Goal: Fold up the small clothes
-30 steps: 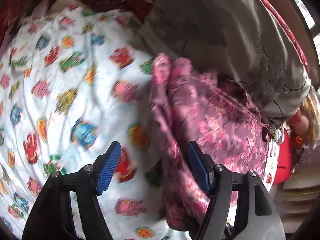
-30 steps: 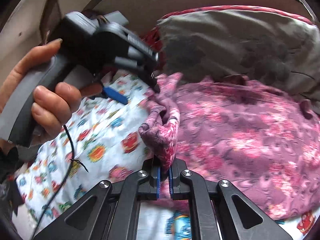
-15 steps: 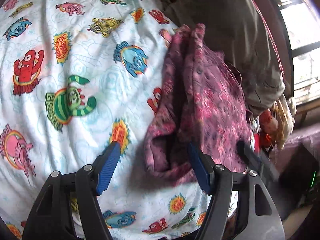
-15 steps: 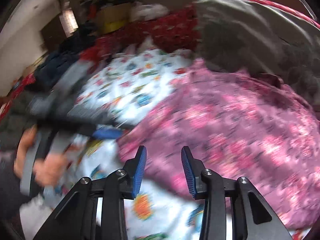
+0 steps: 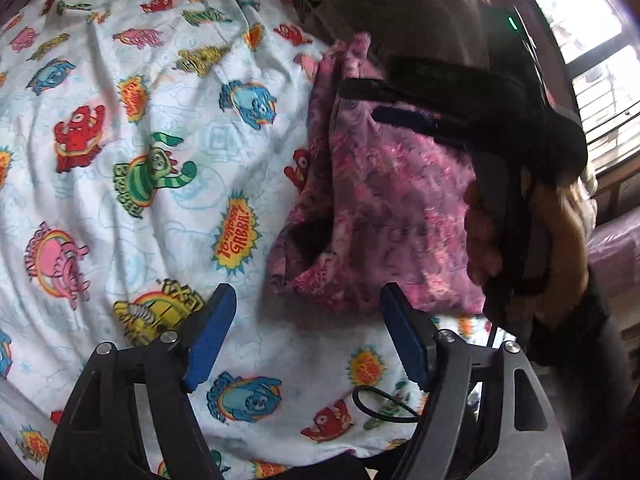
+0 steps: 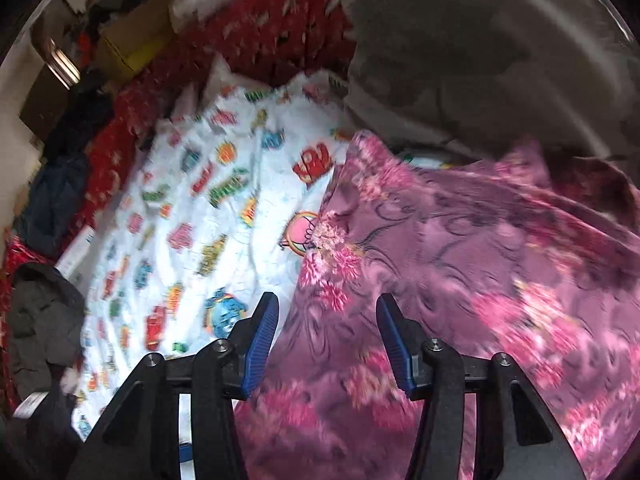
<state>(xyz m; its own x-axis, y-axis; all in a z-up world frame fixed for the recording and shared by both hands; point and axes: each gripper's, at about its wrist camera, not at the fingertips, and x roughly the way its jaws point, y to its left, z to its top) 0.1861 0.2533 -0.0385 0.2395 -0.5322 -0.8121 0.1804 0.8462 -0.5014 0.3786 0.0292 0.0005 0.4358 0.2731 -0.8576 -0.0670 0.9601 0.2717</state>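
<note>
Blue-padded left claw (image 5: 304,332) hangs wide, gripping nothing, over the white cartoon-print bedsheet (image 5: 132,152). Right claw (image 6: 326,336) (jaws just opened) stands apart, empty, above the pink floral fabric garment (image 6: 460,280), which lies on the sheet at 2 o'clock, before a grey pillow (image 6: 480,52).

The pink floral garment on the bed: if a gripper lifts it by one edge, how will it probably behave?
The pink floral garment looks thin and creased, so it will probably droop. Its layers gape at one opening, so they may separate. It seems light.
</note>
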